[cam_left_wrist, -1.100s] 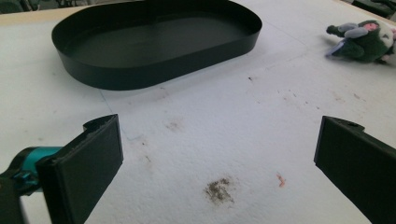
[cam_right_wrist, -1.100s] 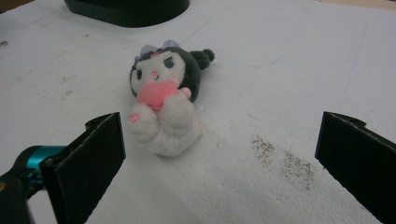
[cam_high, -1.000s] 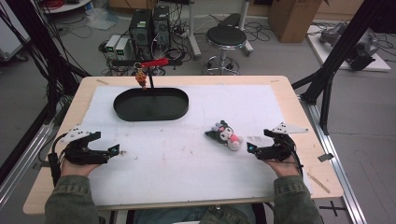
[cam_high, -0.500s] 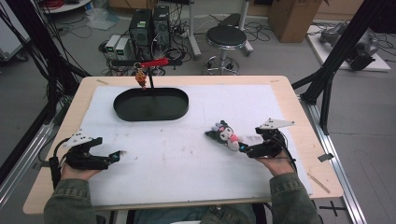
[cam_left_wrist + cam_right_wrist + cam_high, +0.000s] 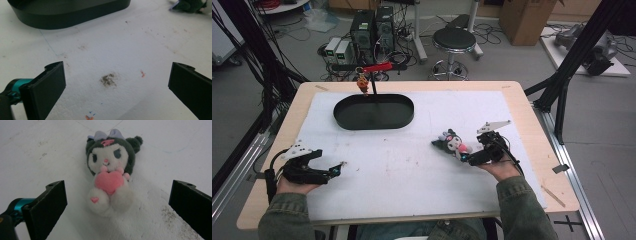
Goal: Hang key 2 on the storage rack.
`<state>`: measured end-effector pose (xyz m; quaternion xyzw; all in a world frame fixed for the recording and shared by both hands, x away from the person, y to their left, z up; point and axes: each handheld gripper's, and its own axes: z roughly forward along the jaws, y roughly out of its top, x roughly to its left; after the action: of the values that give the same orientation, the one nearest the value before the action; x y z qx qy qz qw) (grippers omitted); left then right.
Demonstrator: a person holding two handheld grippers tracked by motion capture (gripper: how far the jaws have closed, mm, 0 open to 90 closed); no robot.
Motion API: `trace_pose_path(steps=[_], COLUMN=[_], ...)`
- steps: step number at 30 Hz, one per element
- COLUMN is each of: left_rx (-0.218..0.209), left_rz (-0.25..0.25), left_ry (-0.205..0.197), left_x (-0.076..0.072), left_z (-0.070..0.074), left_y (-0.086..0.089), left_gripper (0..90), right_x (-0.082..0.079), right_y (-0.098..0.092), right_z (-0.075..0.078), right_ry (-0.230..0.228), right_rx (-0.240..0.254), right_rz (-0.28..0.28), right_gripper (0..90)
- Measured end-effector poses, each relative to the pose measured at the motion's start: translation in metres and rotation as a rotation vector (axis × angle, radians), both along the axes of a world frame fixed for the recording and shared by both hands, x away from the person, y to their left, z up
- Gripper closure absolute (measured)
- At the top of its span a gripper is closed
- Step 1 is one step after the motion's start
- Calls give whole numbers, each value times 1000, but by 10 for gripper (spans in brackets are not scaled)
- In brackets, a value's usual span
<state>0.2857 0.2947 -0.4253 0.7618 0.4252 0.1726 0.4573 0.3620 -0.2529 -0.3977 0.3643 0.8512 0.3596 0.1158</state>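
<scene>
Plush doll (image 5: 110, 175), dark-hooded with a white face, a lilac bow and a pink heart clutched to its chest, is lying on its back on the white mat (image 5: 422, 165) at the right side of the table, nearer the person than the black oval tray (image 5: 374, 112). In the right gripper view the doll is sitting squarely ahead of the right gripper (image 5: 117, 207), its pale feet pointing toward the camera and its head away; the two black jaws are standing wide apart on either side of it, touching nothing. In the high view that gripper (image 5: 468, 159) is resting low over the mat just beside the doll (image 5: 452, 143), on its near right, with a sleeved forearm coming in behind it.

Over at the near left corner, the left gripper (image 5: 337, 171) is lying in the person's other hand, well apart from the doll. Its own view is showing the left gripper (image 5: 117, 87) with jaws spread equally wide over bare mat (scuffed with a grey smudge and small red and blue marks), nothing between them. The tray's dark wall (image 5: 70, 15) is crossing the far edge of that view.

A wooden table edge (image 5: 532, 130) is framing the mat.
</scene>
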Motion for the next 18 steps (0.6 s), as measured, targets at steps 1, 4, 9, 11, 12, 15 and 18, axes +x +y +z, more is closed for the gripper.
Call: trace_pose_path(steps=[1,4,9,11,12,15,18], left_rx=[-1,7,7,11,14,10,3], left_rz=[-3,-5,-5,-3,-2,-2,7], left_ry=[6,13,9,8,8,5,0], left_x=[0,1,0,0,0,-1,-1], left_z=[-1,-2,-2,-2,-2,-2,-1], left_y=[0,2,4,3,3,3,4], left_gripper=[17,17,17,17,17,17,17], right_x=[2,8,19,23,25,33,40], right_y=[2,10,23,28,31,38,43], right_z=[1,4,1,0,-2,-6,-12], right_ry=[2,31,67,79,80,101,126], right_rx=[-8,-35,-87,-99,-105,-136,-133], right_rz=[2,11,27,32,31,20,4], right_gripper=[5,5,5,5,5,5,5])
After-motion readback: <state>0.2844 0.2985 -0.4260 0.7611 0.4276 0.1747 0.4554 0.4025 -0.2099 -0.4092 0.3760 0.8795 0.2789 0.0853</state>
